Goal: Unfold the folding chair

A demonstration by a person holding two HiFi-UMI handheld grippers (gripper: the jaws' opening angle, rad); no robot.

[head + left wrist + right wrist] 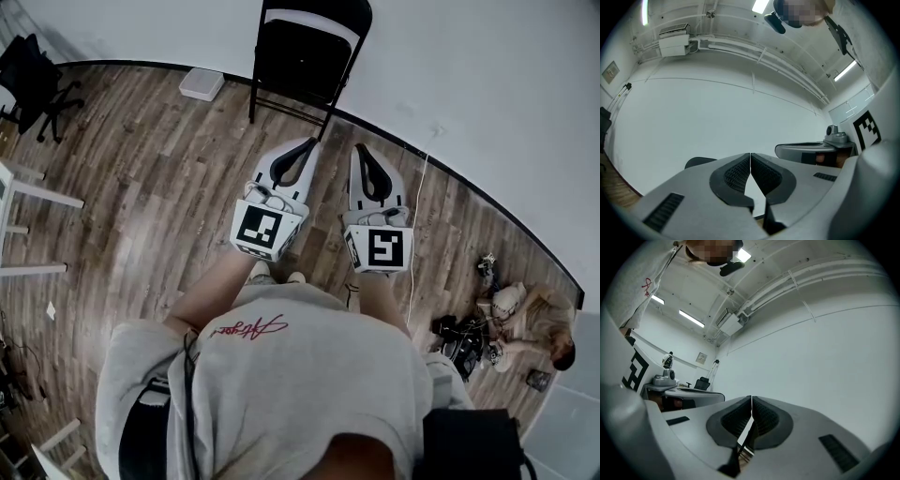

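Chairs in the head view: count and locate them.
2. A black folding chair stands against the wall ahead; a black office chair is far left. Others may be hidden.

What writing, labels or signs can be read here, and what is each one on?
None reads clearly.
Red cursive script on the grey sweatshirt: too looped to read.
Square markers: black-and-white patterns, not words.
Wall plaque: too small to read.

The wood-plank floor (141,187) carries a black folding chair (302,56), a white box (202,84) and scattered gear (464,342).
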